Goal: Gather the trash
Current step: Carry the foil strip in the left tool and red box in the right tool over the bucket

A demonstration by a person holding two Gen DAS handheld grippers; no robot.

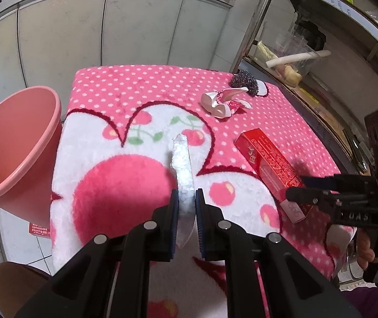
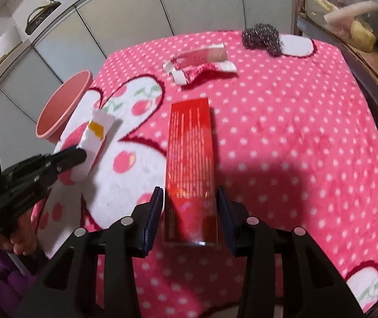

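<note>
My left tongs (image 1: 186, 201) are clenched on a white foam strip (image 1: 182, 169), held edge-up above the cloth (image 1: 162, 84). My right tongs (image 2: 189, 212) straddle the near end of the red box (image 2: 190, 156); the pads sit at its sides, but I cannot tell whether they already pinch it. The box lies flat on the cloth. So I judge this the pickup step, both hands loaded or nearly. Next I need to swing the strip left over the pink bin (image 1: 16, 143), which stands beside the table's left edge, and let go. A crumpled wrapper (image 1: 224, 102) and a scourer (image 1: 244, 83) wait at the far side.
</note>
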